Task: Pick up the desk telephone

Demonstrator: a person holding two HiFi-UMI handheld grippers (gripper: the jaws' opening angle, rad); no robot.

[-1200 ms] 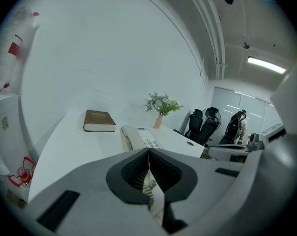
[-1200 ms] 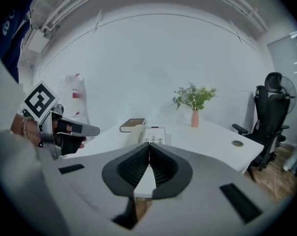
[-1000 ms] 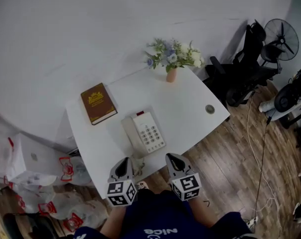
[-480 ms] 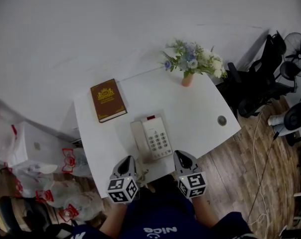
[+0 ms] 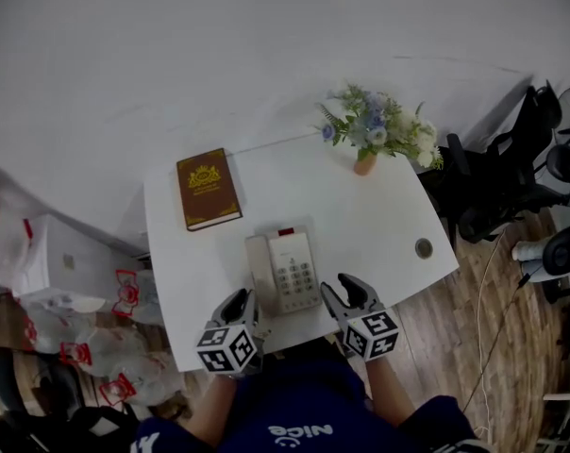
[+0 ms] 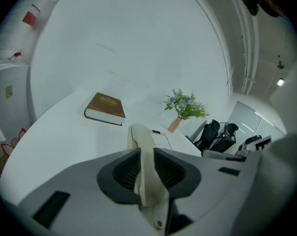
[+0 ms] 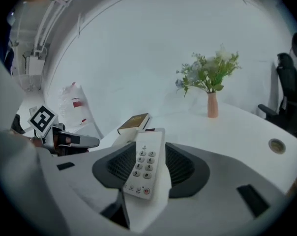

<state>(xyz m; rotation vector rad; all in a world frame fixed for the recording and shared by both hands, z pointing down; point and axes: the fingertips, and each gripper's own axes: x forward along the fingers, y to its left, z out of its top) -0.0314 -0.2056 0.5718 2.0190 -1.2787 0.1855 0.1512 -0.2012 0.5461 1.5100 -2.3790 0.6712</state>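
Note:
A cream desk telephone (image 5: 283, 270) lies near the front edge of the white desk (image 5: 360, 220), with its handset on the left and its keypad on the right. My left gripper (image 5: 240, 302) is at the phone's front left corner. Its jaws are just opening, and the handset (image 6: 141, 141) shows in the narrow gap ahead of them. My right gripper (image 5: 344, 288) is at the phone's front right corner with its jaws opening wider. The keypad side (image 7: 147, 156) shows between them. I see neither gripper's pads pressing on the phone.
A brown book (image 5: 208, 188) lies at the desk's back left. A vase of flowers (image 5: 375, 132) stands at the back right, and a round cable grommet (image 5: 424, 248) sits near the right edge. Black chairs (image 5: 502, 177) are to the right, and white bags (image 5: 49, 281) to the left on the floor.
Both grippers have moved forward from the desk's front edge up to the phone's front corners. The right gripper's jaws now stand visibly apart.

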